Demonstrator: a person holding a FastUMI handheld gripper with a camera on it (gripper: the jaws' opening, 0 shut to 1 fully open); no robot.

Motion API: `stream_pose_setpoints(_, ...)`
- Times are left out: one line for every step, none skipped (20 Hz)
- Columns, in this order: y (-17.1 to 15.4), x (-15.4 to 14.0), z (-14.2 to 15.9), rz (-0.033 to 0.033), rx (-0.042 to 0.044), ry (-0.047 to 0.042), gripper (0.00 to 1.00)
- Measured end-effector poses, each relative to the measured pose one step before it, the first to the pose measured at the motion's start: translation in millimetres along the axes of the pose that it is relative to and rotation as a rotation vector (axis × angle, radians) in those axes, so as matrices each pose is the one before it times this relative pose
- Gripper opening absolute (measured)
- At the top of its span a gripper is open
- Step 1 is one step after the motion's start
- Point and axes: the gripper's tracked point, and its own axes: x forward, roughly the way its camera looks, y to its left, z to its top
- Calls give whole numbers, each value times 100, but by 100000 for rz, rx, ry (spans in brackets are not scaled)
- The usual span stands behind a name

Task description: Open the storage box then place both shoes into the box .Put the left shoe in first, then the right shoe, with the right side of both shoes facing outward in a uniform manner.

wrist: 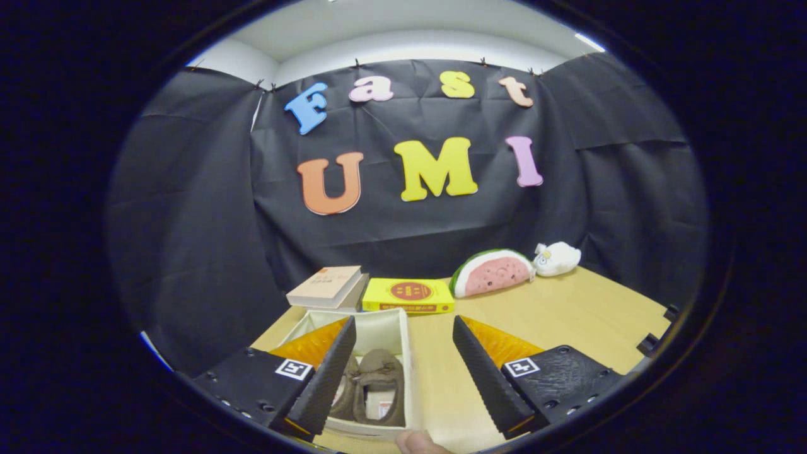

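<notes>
Now 2 shoes (372,388) inside open storage box (406,353), gripper (403,372) spread above.

One white storage box (403,334) stands open on the wooden table (567,315), and two brown shoes (372,384) lie side by side inside it. Beyond the box lie two books (378,290), one tan and one yellow, one watermelon-slice plush (493,272) and one small white plush toy (557,258). One gripper (403,369) hangs over the box, its two fingers spread wide apart, grasping nothing.
</notes>
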Motion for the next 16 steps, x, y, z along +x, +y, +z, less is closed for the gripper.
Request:
stream_pose_setpoints(-782,-465,474,-962,-1606,-1899,94)
stream_pose_setpoints(-992,-406,515,-1599,-1016,-1842,95)
stream_pose_setpoints(-779,-524,565,-1092,-873,-1704,95)
stream_pose_setpoints(-869,-289,630,-977,-1136,-2268,95)
stream_pose_setpoints(-998,-309,549,-1057,-1305,-1330,95)
stream_pose_setpoints(-698,-102,1321,-749,-906,-2366,95)
stream_pose_setpoints(-791,47,718,-94,-1285,-1740,94)
stream_pose_setpoints(-1300,121,105,-1623,-1219,244,94)
stream_pose_setpoints(-821,-65,-127,-450,-303,795,94)
stream_pose_setpoints(-554,75,35,453,1234,374,94)
stream_pose_setpoints(-698,-103,396,-285,1112,-1175,95)
stream_pose_setpoints(-1052,-101,610,-746,759,-1509,95)
stream_pose_setpoints(-650,-302,307,103,1284,-494,94)
stream_pose_setpoints(-175,-250,126,903,1632,-229,94)
stream_pose_setpoints(-427,-328,305,95,775,-213,94)
stream_pose_setpoints(-916,-534,-14,-403,-358,-223,94)
